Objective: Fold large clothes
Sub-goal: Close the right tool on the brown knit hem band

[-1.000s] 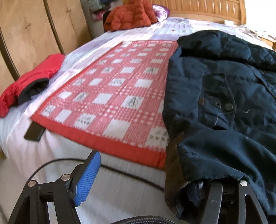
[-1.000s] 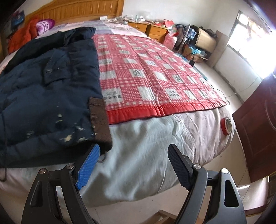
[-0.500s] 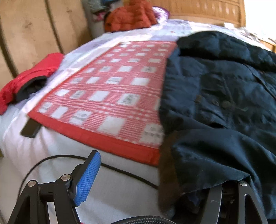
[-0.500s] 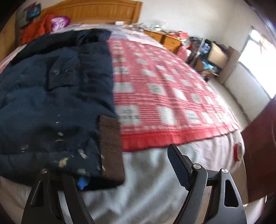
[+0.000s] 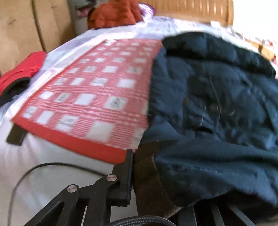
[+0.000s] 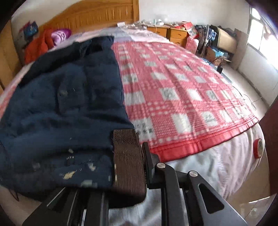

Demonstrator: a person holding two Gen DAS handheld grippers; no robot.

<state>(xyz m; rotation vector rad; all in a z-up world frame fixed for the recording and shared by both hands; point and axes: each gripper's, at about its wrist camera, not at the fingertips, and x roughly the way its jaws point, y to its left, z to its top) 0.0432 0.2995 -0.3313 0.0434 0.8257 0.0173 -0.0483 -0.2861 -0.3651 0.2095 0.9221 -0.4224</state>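
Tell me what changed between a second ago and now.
Both grippers went from open to clamped on the navy jacket: the left gripper has shut on its near hem, and the right gripper is closing on the brown cuff, pads already pressing it. The checked blanket, red coat and orange jacket stayed put.

Blanket [image 5: 90,97] squares bear marks – too blurred (unreadable) – nothing else legible.
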